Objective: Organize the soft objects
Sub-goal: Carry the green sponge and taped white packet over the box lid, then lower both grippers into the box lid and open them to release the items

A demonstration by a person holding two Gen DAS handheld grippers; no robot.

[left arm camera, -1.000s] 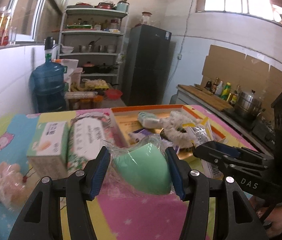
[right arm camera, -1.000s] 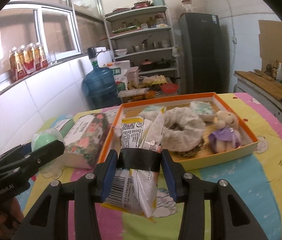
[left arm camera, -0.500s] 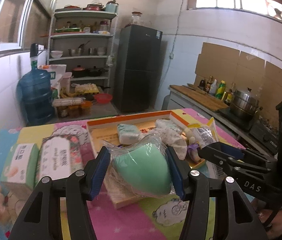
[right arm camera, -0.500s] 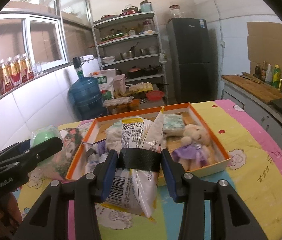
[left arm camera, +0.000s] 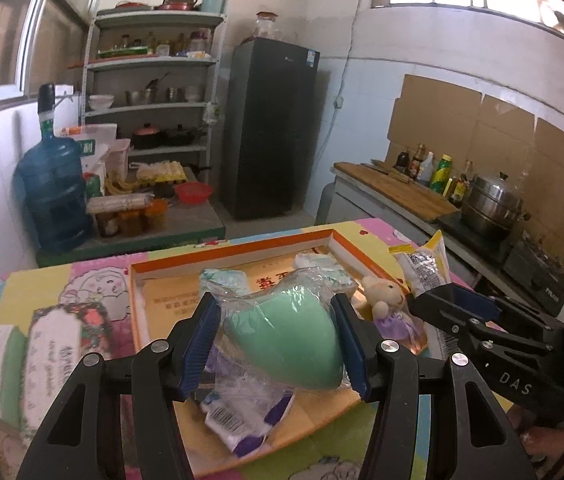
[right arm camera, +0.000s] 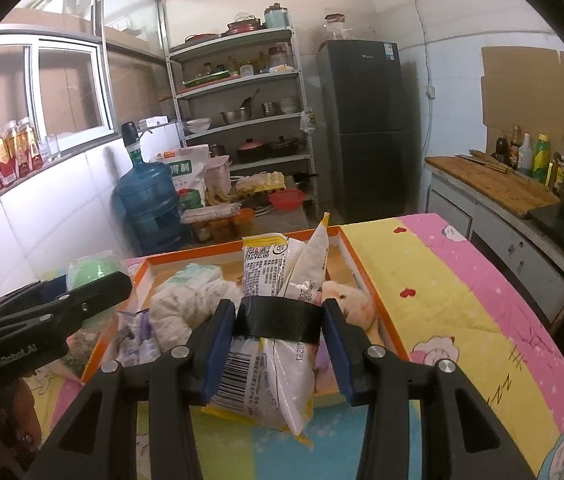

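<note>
left gripper (left arm camera: 276, 344) clamps a wrapped green sponge (left arm camera: 286, 340), right gripper (right arm camera: 278, 344) a snack bag (right arm camera: 278, 320), over the crowded orange tray (left arm camera: 234, 248); either may land on the teddy bear (left arm camera: 382, 296), probably spilling.

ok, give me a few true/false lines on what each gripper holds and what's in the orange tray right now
1. The left gripper is shut on a plastic-wrapped green sponge. True.
2. The right gripper is open. False: it grips a snack packet.
3. A small teddy bear lies in the orange tray. True.
4. The tissue packs lie inside the tray. False: they lie on the mat beside it.
</note>
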